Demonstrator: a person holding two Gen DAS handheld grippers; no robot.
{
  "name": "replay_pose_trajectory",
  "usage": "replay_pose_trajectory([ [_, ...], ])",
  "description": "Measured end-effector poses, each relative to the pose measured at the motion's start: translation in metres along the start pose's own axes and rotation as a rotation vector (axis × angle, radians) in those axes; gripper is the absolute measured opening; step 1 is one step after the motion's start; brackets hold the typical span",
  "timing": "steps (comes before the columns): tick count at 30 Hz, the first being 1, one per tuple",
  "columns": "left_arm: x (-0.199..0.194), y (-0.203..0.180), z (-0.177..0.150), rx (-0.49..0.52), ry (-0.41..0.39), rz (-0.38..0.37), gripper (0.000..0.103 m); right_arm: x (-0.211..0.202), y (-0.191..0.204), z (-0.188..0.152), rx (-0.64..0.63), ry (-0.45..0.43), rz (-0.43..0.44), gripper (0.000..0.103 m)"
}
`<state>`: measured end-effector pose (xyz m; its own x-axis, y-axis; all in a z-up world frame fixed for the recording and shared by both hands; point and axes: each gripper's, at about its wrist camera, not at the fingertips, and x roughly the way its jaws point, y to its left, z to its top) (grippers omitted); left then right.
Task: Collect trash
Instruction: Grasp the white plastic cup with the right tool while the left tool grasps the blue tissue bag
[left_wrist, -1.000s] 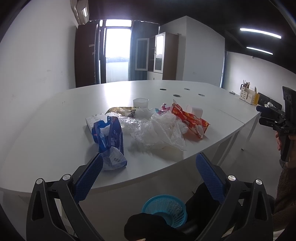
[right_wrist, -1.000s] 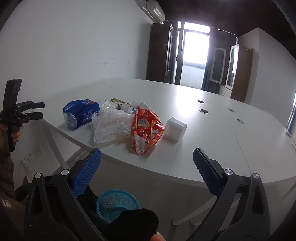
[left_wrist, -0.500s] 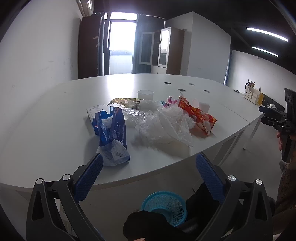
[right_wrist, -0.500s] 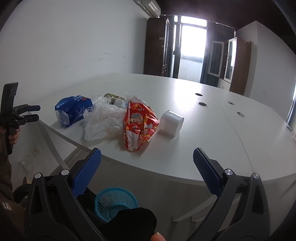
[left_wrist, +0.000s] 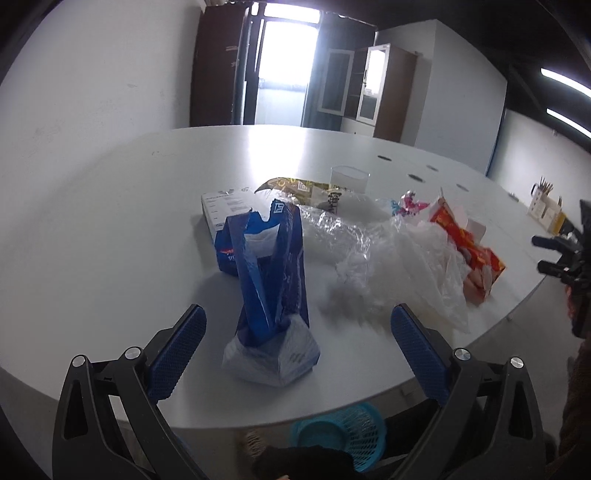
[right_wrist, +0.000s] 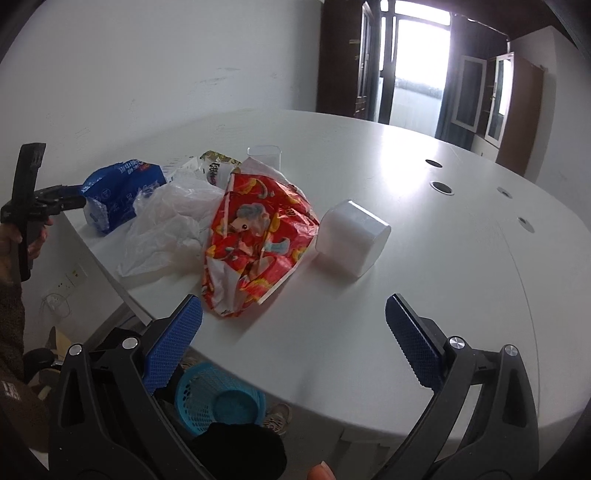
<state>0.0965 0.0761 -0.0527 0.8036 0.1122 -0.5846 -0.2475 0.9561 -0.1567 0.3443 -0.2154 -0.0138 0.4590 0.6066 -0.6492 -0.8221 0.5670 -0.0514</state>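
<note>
Left wrist: blue bag (left_wrist: 271, 273) before gripper (left_wrist: 297, 354).

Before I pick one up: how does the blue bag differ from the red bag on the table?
The blue bag stands upright with its torn top gaping; the red bag lies flat and crumpled. The blue bag is blue with a pale base; the red bag shows cartoon prints in red and yellow. The blue bag sits between the open left gripper fingers; the red bag lies nearer the right gripper. Both are empty-looking wrappers.

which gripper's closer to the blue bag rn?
Left. The left gripper is open right in front of the blue bag; the right gripper faces the red wrapper, with the bag well off to its left.
</note>
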Motion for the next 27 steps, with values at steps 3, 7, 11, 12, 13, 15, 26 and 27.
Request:
replay_pose_trajectory([
  [3, 0.01, 0.011, 0.006, -0.017, 0.0, -0.001, 0.097, 0.038, -0.018, 0.026, -0.053, 0.078, 0.017, 0.095],
  [7, 0.022, 0.022, 0.006, -0.053, 0.013, -0.053, 0.097, 0.088, -0.038, 0.056, -0.138, 0.179, 0.044, 0.095],
  [11, 0.028, 0.025, 0.005, -0.052, 0.004, -0.015, 0.097, 0.131, -0.051, 0.071, -0.244, 0.278, 0.091, 0.095],
  [12, 0.03, 0.025, 0.005, -0.048, 0.0, -0.013, 0.097, 0.137, -0.053, 0.072, -0.25, 0.294, 0.117, 0.095],
  [13, 0.032, 0.025, 0.005, -0.048, -0.001, -0.015, 0.096, 0.143, -0.055, 0.073, -0.247, 0.306, 0.147, 0.094],
  [15, 0.039, 0.025, 0.003, -0.048, 0.029, -0.048, 0.039, 0.153, -0.061, 0.074, -0.207, 0.334, 0.218, 0.083],
  [26, 0.034, 0.023, 0.0, -0.032, 0.038, 0.001, 0.009, 0.121, -0.084, 0.077, -0.004, 0.21, 0.168, 0.073],
  [27, 0.03, 0.021, 0.0, -0.03, 0.032, -0.002, 0.008, 0.113, -0.085, 0.076, 0.013, 0.193, 0.165, 0.073],
])
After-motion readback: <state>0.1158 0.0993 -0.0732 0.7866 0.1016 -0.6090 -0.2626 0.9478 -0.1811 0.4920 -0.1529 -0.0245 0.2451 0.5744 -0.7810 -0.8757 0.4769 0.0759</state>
